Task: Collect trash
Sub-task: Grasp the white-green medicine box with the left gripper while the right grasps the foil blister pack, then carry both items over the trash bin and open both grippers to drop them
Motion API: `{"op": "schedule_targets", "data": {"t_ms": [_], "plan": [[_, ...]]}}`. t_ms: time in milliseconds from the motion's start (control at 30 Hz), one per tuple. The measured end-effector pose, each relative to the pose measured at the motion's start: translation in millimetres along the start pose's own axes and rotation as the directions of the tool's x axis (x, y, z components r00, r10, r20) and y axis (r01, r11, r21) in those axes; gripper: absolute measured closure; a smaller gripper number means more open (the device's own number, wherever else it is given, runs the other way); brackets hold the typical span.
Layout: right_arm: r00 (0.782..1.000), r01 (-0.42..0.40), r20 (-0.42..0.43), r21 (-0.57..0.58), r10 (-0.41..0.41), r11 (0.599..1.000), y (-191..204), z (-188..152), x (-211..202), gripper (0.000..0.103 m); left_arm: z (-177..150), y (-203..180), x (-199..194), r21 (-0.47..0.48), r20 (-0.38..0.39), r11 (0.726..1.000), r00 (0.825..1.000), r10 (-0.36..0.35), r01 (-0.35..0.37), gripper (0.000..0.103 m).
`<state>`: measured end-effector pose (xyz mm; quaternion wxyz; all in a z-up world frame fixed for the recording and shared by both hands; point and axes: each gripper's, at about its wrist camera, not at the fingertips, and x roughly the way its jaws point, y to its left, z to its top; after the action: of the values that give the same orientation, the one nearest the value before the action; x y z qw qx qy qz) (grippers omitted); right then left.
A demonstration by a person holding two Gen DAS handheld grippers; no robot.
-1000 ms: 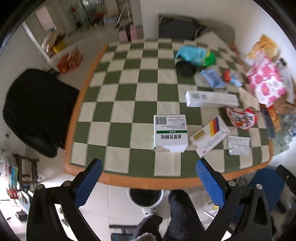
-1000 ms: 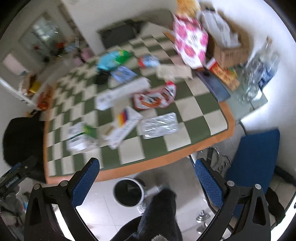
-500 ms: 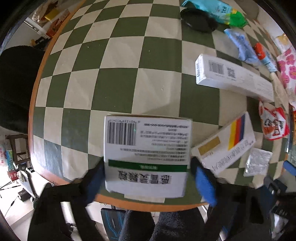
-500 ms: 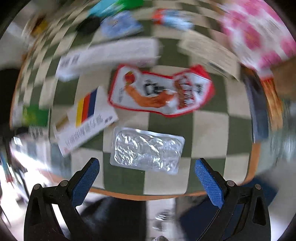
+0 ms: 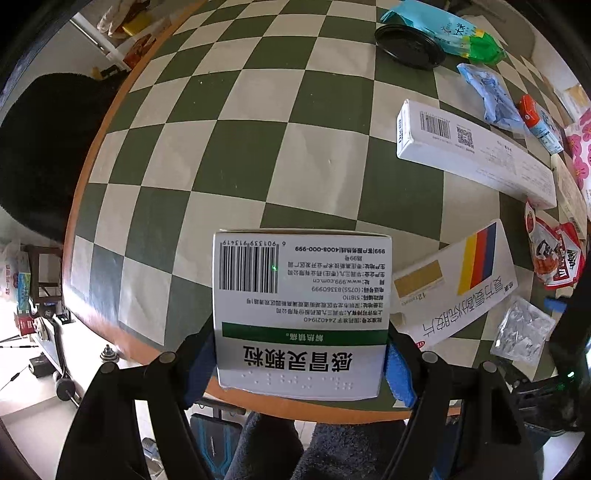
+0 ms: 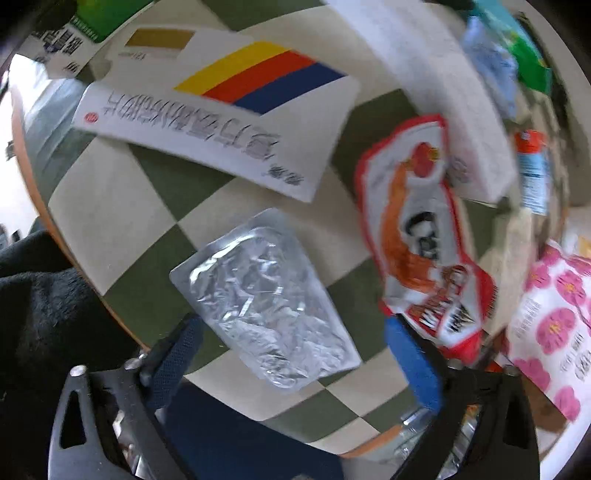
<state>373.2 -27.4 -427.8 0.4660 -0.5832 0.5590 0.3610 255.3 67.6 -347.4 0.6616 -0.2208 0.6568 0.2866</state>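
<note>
In the left wrist view a white medicine box [image 5: 301, 306] with a green stripe and barcode sits at the near edge of the green-checked table [image 5: 236, 129]. My left gripper [image 5: 299, 362] has its blue pads against both sides of the box. In the right wrist view a crumpled silver blister pack [image 6: 266, 295] lies near the table edge. My right gripper [image 6: 295, 362] is open, its fingers either side of the pack's near end, just above it.
A white box with yellow, red and blue stripes [image 5: 458, 288] [image 6: 229, 110], a long white carton [image 5: 476, 155], a red snack wrapper [image 6: 421, 236], blue and green wrappers [image 5: 454, 29], a black lid [image 5: 410, 46] and a pink flowered pack [image 6: 554, 325] lie on the table. A black chair [image 5: 44, 147] stands left.
My left gripper has dropped onto the medicine box and closed its pads on it. My right gripper has swung down to the blister pack and turned, staying open.
</note>
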Motion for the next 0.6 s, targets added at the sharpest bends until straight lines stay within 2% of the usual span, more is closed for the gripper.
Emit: {"op": "schedule_targets", "data": {"t_ms": [33,67,100,167,233,267,300,333,367,400,467,533,600], "plan": [[0.999,-0.039,0.003,0.015,0.039,0.999,-2,0,1,0.018,1,2,0,-0.011,0.0,1.0,1.0,-0.004,0.004,0.028],[0.997,-0.082,0.003,0.041,0.082,0.996,-4,-2,2,0.027,6,3,-2,-0.019,-0.001,1.0,1.0,-0.007,0.007,0.028],[0.993,-0.121,0.008,0.083,0.121,0.989,-10,-3,2,0.031,8,5,-2,-0.029,0.001,1.0,1.0,-0.01,0.01,0.028],[0.983,-0.182,0.043,0.245,0.177,0.952,-32,-9,0,0.039,15,8,-3,-0.04,0.0,0.999,1.0,-0.014,0.014,0.028],[0.948,-0.312,0.101,0.483,0.302,0.818,-59,-18,3,0.044,16,11,-2,-0.05,-0.003,0.999,1.0,-0.019,0.019,0.028],[0.92,-0.377,0.146,0.584,0.363,0.719,-73,-25,7,0.044,19,11,-1,-0.055,-0.008,0.998,1.0,-0.019,0.019,0.028],[0.898,-0.422,0.194,0.636,0.396,0.646,-81,-29,7,0.04,19,13,1,-0.059,-0.011,0.998,1.0,-0.019,0.019,0.028],[0.887,-0.443,0.226,0.657,0.402,0.61,-85,-32,6,0.034,20,14,2,-0.06,-0.014,0.998,1.0,-0.021,0.02,0.028],[0.893,-0.436,0.232,0.66,0.386,0.612,-85,-32,3,0.015,21,14,2,-0.062,-0.014,0.998,1.0,-0.027,0.026,0.028],[0.908,-0.41,0.228,0.656,0.352,0.633,-85,-31,-1,0.008,21,14,2,-0.061,-0.012,0.998,1.0,-0.026,0.025,0.029],[0.923,-0.38,0.219,0.649,0.317,0.659,-80,-29,-3,0.008,21,15,1,-0.059,-0.006,0.998,1.0,-0.027,0.027,0.029],[0.93,-0.358,0.187,0.645,0.316,0.675,-67,-26,4,0.009,21,15,-2,-0.059,-0.003,0.998,1.0,-0.028,0.028,0.03],[0.941,-0.33,0.172,0.655,0.291,0.68,-51,-29,13,0.018,20,14,-6,-0.049,0.012,0.999,1.0,-0.017,0.018,0.029]]}}
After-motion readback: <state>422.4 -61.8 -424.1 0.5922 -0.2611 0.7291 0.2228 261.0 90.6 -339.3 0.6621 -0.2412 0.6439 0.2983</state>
